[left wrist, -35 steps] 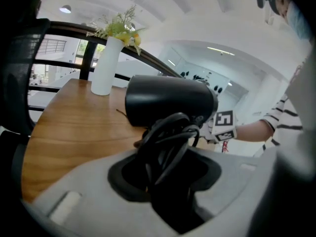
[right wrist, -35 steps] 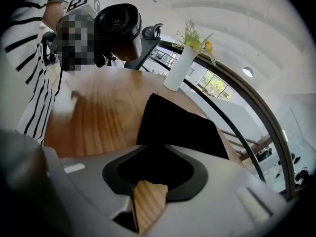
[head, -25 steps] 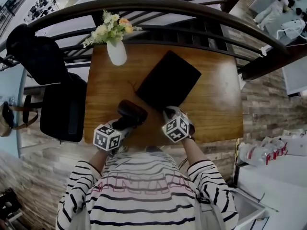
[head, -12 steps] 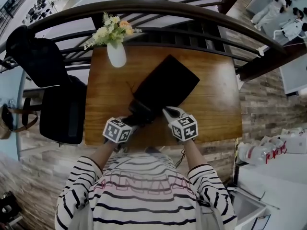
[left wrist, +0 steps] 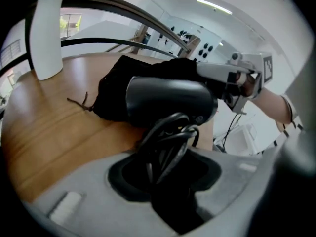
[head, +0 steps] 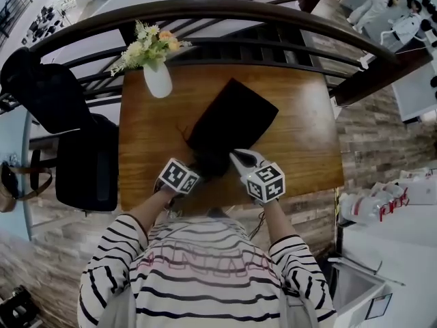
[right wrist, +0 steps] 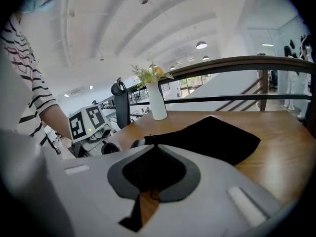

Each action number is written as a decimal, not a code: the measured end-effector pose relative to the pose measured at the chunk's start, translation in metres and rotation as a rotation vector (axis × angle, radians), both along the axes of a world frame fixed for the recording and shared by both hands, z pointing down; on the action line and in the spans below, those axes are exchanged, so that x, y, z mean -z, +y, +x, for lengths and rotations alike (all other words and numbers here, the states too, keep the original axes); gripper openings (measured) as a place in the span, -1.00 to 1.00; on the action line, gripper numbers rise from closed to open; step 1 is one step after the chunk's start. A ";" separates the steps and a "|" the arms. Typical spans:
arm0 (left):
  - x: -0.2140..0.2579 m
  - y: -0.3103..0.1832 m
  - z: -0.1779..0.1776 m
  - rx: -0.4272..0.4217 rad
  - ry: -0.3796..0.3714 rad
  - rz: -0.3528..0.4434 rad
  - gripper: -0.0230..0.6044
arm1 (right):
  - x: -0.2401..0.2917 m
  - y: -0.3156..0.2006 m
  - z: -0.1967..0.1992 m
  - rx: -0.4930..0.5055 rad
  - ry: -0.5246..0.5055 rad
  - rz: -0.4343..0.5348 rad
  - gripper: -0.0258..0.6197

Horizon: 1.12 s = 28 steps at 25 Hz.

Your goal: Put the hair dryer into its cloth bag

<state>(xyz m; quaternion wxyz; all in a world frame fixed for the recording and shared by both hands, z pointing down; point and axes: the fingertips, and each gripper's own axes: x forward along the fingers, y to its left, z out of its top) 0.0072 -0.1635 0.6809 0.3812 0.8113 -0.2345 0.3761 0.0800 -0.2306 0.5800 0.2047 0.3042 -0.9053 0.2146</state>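
Black bag (head: 232, 115) is pinched at its mouth by my right tool (head: 237, 158), my left tool (left wrist: 165, 177) clamps the dryer (left wrist: 168, 100) at the opening, so insertion remains.

On brown wooden surface (head: 307, 142): black cloth bag (head: 232, 118) at centre, slanted; white vase with flowers (head: 158, 79) at far left corner, apart from bag. At bag's near end: black hair dryer (head: 210, 164), between left claw (head: 196, 168) and right claw (head: 235, 158). Left of surface: black chair (head: 85, 162). Behind: dark curved railing (head: 225, 9).
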 end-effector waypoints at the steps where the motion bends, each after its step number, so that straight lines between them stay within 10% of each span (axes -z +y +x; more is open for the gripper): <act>1: -0.001 -0.002 0.002 -0.010 -0.006 -0.007 -0.41 | 0.001 0.002 0.000 0.011 0.006 0.012 -0.88; 16: 0.004 -0.048 0.020 0.130 0.049 -0.067 -0.41 | 0.003 0.018 0.012 0.028 0.027 0.044 -0.88; 28: 0.001 -0.056 0.071 0.069 0.012 -0.012 -0.40 | 0.018 0.016 0.015 0.038 -0.033 0.116 -0.88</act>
